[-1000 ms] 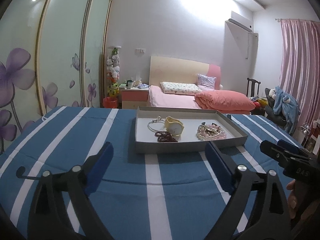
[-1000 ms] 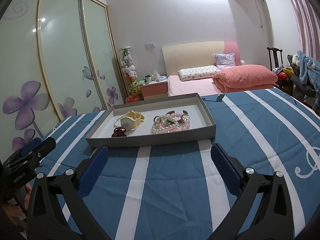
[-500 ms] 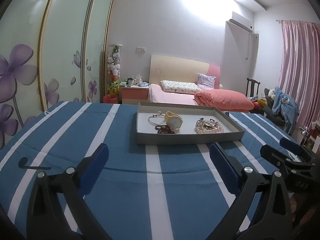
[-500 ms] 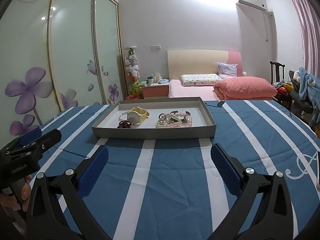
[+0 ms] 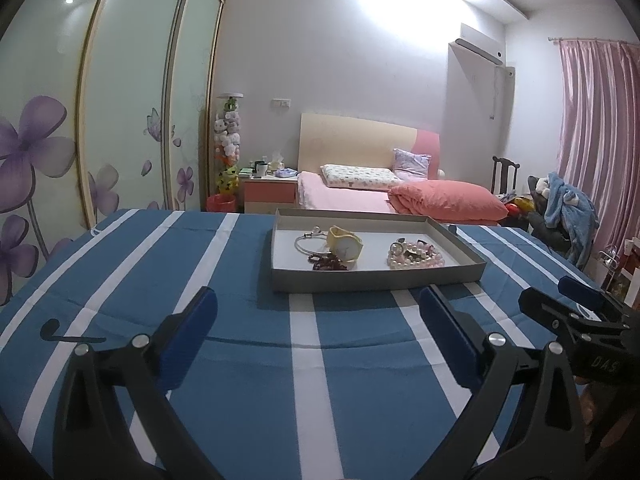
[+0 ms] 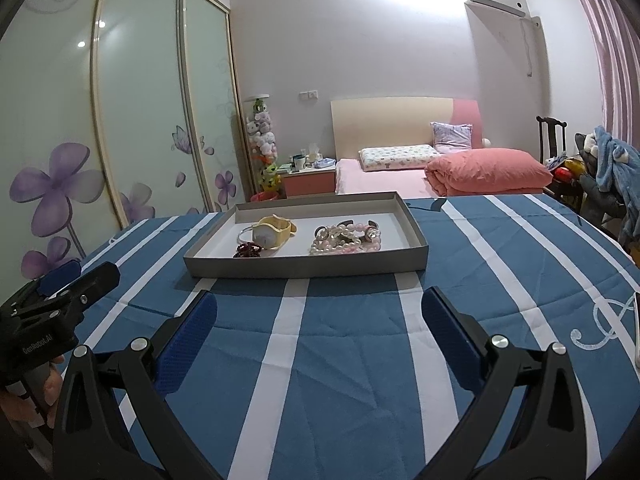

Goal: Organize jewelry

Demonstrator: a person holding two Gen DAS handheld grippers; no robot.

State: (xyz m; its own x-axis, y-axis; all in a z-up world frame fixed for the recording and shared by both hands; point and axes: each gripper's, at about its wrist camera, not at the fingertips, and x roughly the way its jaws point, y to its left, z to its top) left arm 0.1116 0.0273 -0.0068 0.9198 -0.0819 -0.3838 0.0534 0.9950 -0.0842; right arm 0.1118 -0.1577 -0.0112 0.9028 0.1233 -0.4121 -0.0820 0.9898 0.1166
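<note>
A grey tray (image 5: pixel 376 278) (image 6: pixel 304 266) sits on the blue striped cloth ahead of both grippers. In it lie a yellow watch (image 5: pixel 346 243) (image 6: pixel 272 233), a silver bangle (image 5: pixel 306 242), a dark red bead bracelet (image 5: pixel 330 264) (image 6: pixel 248 249) and a heap of pink and white pearl bracelets (image 5: pixel 416 255) (image 6: pixel 346 239). My left gripper (image 5: pixel 318 340) is open and empty, short of the tray. My right gripper (image 6: pixel 318 340) is open and empty, also short of the tray. Each gripper shows at the edge of the other's view.
The blue and white striped cloth (image 5: pixel 240 360) covers the table. A white object (image 6: pixel 637 328) lies at the right edge. Behind are a bed (image 5: pixel 360 196), a wardrobe (image 5: pixel 100 120), a nightstand and a chair with clothes (image 5: pixel 560 208).
Both grippers have drawn back and risen a little, so the tray sits farther away and more level in view. Both stayed open. The jewelry has not moved.
</note>
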